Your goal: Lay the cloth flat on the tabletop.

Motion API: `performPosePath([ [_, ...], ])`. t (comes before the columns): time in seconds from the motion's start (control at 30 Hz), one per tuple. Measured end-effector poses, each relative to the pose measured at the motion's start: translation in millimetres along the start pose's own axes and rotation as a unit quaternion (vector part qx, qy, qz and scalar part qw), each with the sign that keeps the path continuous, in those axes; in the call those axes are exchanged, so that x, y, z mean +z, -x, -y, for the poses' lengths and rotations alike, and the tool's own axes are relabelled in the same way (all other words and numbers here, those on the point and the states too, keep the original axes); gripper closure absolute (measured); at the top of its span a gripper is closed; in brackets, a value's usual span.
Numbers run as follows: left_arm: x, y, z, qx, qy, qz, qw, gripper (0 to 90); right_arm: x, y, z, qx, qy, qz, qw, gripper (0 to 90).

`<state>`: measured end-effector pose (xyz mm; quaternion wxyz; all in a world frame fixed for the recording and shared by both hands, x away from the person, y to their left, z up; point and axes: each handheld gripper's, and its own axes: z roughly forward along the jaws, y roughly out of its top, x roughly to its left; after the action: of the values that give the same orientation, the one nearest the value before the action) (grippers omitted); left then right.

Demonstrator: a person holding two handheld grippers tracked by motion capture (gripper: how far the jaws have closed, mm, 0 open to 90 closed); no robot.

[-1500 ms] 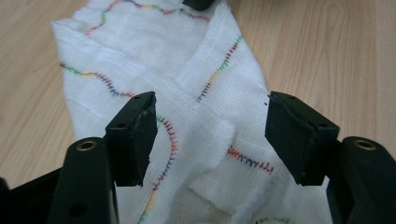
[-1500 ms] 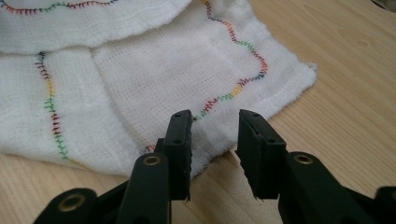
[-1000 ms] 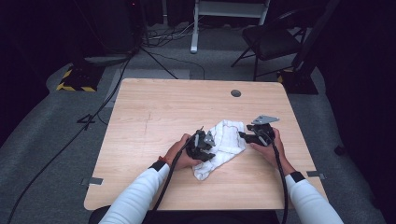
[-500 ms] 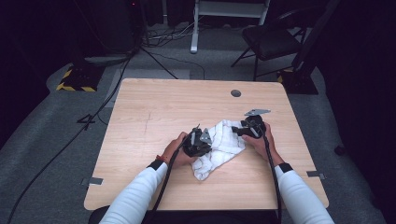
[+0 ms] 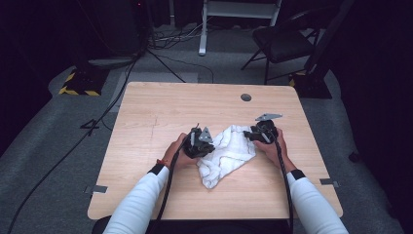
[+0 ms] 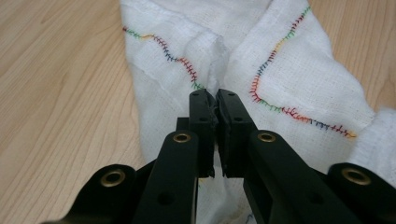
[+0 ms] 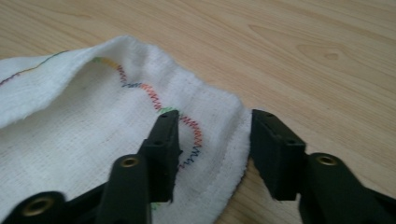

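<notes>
White long sleeves with dark cuffs, a red band at the left wrist, black left claw [image 5: 198, 142] and right claw [image 5: 261, 131], each topped by a grey three-cornered plate, brass-ringed screw holes, black cables trailing along the forearms

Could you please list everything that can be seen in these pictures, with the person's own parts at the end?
Cloth: one, white with many-coloured stitching, crumpled on the table between the two grippers.
Table: one, light wood, centre of the high view.
Round cap: one, grey, set in the table top near its far edge.
Chair: one, black, on the floor beyond the table.
Cables: several, black, on the grey floor at far left.
Striped base: one, yellow and black, on the floor at left.
Left gripper: one, black, jaws shut on a fold of the cloth.
Right gripper: one, black, jaws apart astride the cloth's edge, having just been closing.
Sleeves: two, white, entering from the bottom.
</notes>
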<state>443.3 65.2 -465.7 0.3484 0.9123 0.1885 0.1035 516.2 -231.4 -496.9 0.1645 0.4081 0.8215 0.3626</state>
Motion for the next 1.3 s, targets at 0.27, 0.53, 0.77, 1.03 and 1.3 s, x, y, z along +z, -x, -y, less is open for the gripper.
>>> performPosePath([
  [0.27, -18.7, -10.8, 4.7, -0.021, 0.031, -0.025, 0.9990, 85.5, -5.3, -8.3, -0.8, -0.042, 0.006, -0.019, 0.9989, 86.1],
  [0.53, -44.3, -12.8, -0.5, -0.024, 0.071, -0.045, 0.9962, 85.5, -42.3, -9.6, -12.6, -0.058, 0.060, -0.038, 0.9958, 86.6],
  [0.77, -78.2, -13.4, -3.2, -0.021, 0.110, -0.070, 0.9913, 85.5, -76.1, -18.5, -24.0, -0.078, 0.104, -0.054, 0.9900, 86.9],
  [1.03, -117.7, -5.1, -12.6, -0.004, 0.147, -0.089, 0.9851, 85.7, -116.2, -27.1, -39.8, -0.093, 0.149, -0.052, 0.9831, 86.9],
  [1.3, -119.8, -18.0, -9.0, -0.027, 0.139, -0.117, 0.9829, 85.8, -124.7, -31.2, -45.3, -0.101, 0.157, -0.038, 0.9817, 86.9],
])
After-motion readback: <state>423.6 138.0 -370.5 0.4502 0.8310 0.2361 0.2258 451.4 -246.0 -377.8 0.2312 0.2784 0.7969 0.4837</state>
